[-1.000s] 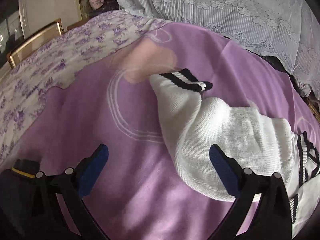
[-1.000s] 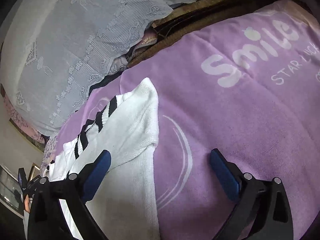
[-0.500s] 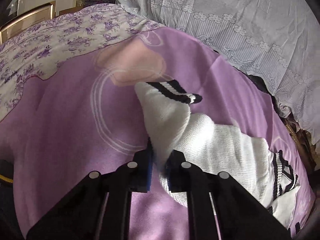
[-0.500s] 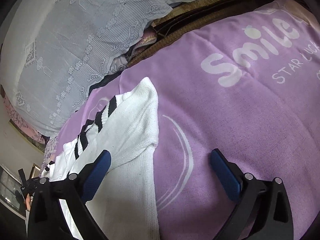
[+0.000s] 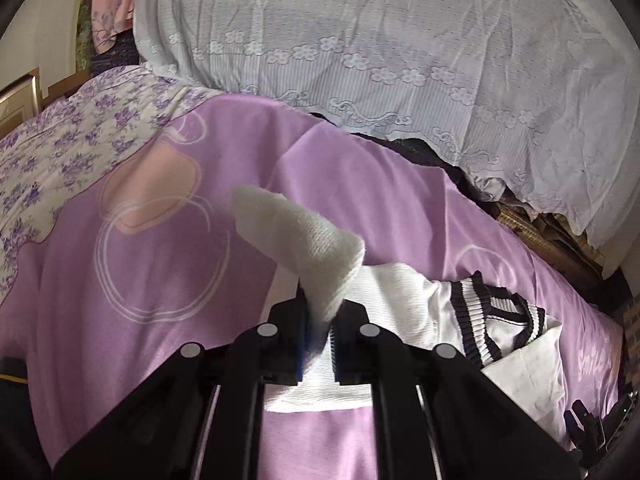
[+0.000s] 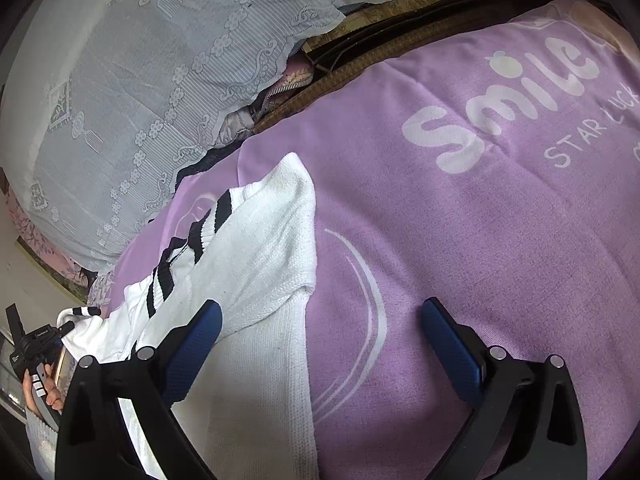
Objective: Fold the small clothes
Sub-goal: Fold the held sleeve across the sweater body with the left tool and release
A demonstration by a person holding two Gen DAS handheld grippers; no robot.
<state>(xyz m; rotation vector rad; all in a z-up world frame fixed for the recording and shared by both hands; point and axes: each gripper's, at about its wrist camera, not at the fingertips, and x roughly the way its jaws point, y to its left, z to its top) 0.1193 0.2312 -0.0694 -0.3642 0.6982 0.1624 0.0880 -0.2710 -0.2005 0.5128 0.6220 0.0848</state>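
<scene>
A small white knit sweater with black-striped collar and cuffs lies on a purple blanket. My left gripper is shut on one white sleeve, which stands lifted off the blanket and folds over toward the sweater's body. In the right wrist view the same sweater lies at lower left, its other sleeve folded across it. My right gripper is open above the sweater's right edge and the purple blanket; nothing sits between its blue pads.
A pale blue lace cover drapes over a bulky shape behind the blanket. A floral purple-and-white sheet lies at far left. A woven mat edge shows beyond the blanket. A hand on the other gripper's handle appears at lower left.
My left gripper went from wide open to shut on the sleeve, then rose and carried the sleeve up off the blanket. The right gripper stayed still and open.
</scene>
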